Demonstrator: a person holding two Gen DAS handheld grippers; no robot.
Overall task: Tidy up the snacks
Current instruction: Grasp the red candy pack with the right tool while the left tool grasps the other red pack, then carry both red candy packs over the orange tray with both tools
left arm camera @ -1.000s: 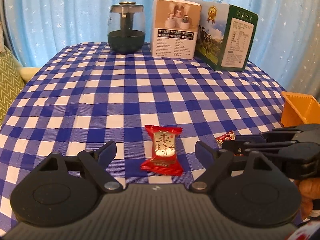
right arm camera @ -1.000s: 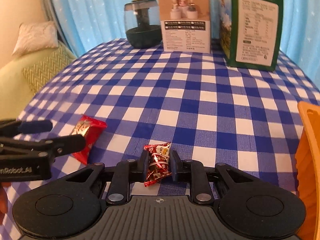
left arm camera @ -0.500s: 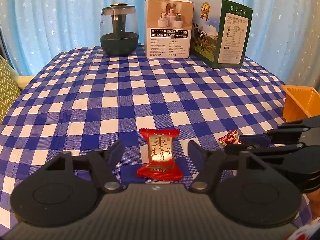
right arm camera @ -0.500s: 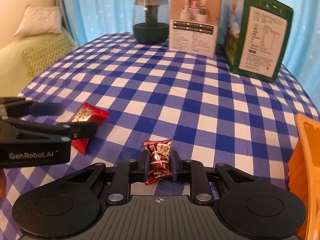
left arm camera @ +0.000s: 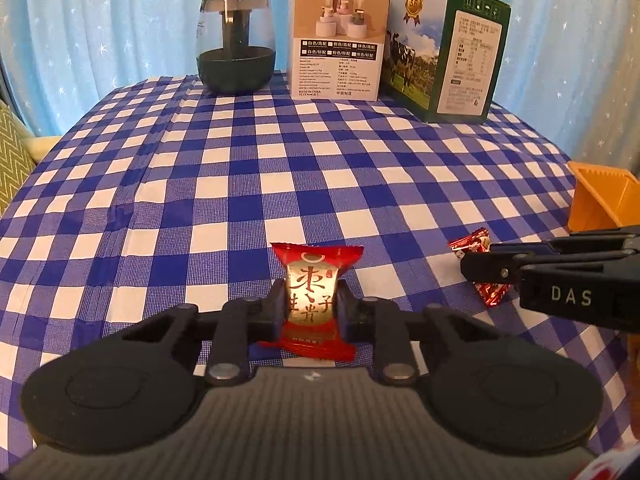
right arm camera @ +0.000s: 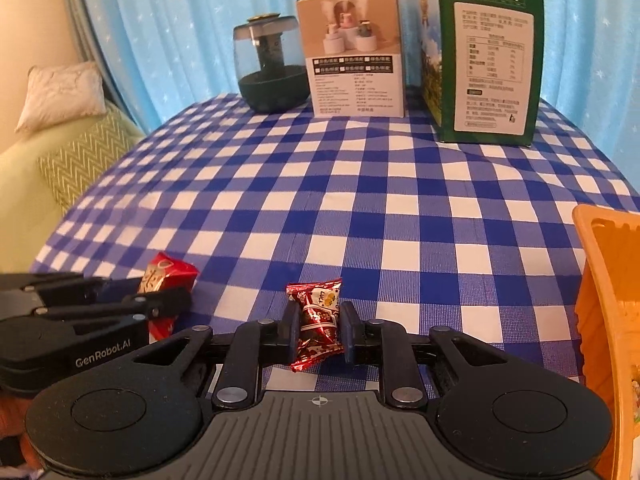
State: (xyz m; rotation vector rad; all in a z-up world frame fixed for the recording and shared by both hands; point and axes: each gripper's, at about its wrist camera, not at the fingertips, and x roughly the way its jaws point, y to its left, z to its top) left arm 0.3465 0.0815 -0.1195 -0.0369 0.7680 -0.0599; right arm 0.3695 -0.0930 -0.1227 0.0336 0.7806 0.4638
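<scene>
My left gripper (left arm camera: 311,310) is shut on a red snack packet with gold lettering (left arm camera: 311,300), low over the blue checked tablecloth (left arm camera: 280,160). The same packet (right arm camera: 166,276) and the left gripper (right arm camera: 160,300) show at the left of the right wrist view. My right gripper (right arm camera: 320,330) is shut on a small red-and-white wrapped candy (right arm camera: 318,318). That candy (left arm camera: 476,246) and the right gripper (left arm camera: 480,266) show at the right of the left wrist view. An orange bin (right arm camera: 600,300) stands at the right table edge, close to the right gripper.
At the back of the table stand a dark humidifier (left arm camera: 236,56), a white box (left arm camera: 338,38) and a green milk carton box (left arm camera: 452,52). A blue starred curtain hangs behind. A green sofa with a pillow (right arm camera: 60,92) lies past the left edge.
My left gripper was open around the red packet and has shut on it. My right gripper stayed shut on the candy and rose a little.
</scene>
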